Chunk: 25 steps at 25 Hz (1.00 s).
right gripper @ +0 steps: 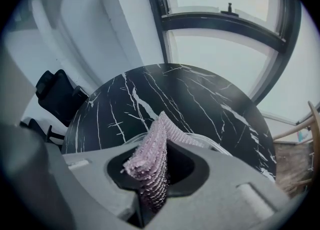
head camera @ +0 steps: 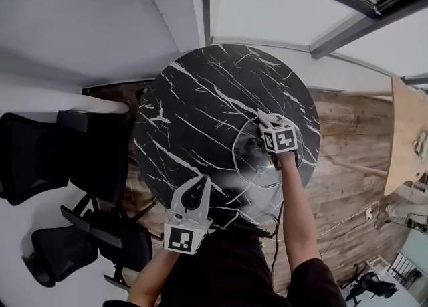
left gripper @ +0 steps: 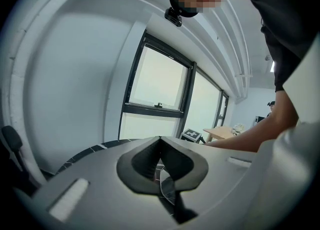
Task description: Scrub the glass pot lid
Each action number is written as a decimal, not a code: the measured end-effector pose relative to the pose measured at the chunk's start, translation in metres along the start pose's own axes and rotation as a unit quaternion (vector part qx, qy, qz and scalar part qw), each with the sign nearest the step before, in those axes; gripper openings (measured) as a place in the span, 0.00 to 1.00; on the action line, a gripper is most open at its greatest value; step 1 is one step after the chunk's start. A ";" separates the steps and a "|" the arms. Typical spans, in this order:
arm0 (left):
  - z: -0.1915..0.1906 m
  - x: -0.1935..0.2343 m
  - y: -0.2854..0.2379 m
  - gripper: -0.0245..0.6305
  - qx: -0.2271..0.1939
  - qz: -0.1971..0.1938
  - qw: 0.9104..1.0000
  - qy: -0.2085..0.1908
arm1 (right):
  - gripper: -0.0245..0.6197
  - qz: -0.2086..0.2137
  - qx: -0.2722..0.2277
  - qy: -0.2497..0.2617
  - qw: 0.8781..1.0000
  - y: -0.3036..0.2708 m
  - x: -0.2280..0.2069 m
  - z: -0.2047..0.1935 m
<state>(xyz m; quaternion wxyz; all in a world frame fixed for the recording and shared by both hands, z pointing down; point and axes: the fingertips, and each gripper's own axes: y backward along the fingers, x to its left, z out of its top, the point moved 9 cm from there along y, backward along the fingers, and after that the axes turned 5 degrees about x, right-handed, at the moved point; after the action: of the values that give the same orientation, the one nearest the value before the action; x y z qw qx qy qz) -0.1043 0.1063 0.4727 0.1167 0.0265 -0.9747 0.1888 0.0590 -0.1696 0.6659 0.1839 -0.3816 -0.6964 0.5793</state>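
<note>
The glass pot lid (head camera: 251, 165) lies flat on the right side of a round black marble table (head camera: 194, 98). My right gripper (head camera: 266, 123) is over the lid's far part, shut on a pink knobbly scrub cloth (right gripper: 152, 156) that sticks up from its jaws (right gripper: 150, 174). The lid's clear rim (right gripper: 216, 143) shows just beyond them. My left gripper (head camera: 198, 187) rests low at the table's near edge, left of the lid, jaws shut (left gripper: 161, 174) with nothing held. A sliver of the lid's rim (left gripper: 166, 187) shows through the gap past the jaws.
Black office chairs (head camera: 40, 158) (head camera: 80, 245) stand left of the table. A light wooden table (head camera: 408, 138) is at the far right on the wood floor. White wall and large windows (head camera: 281, 5) lie beyond. A cable (head camera: 334, 229) trails on the floor.
</note>
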 end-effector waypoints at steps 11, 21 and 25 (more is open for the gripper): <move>-0.003 0.030 0.018 0.04 0.004 0.002 1.000 -0.002 | 0.15 -0.046 0.024 0.078 0.996 -0.007 0.035 0.000; 0.003 0.036 0.024 0.04 -0.008 -0.020 1.000 -0.021 | 0.15 -0.045 0.024 0.091 0.995 -0.010 0.071 -0.013; 0.005 0.033 0.026 0.04 -0.014 -0.037 0.999 -0.028 | 0.15 -0.038 0.020 0.089 0.995 -0.011 0.088 -0.029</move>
<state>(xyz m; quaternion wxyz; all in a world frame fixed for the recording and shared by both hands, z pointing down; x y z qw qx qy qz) -0.1395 0.1281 0.4668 0.0967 0.0666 -0.9785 0.1698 0.0189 -0.0853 0.6672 0.2743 -0.4009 -0.6795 0.5498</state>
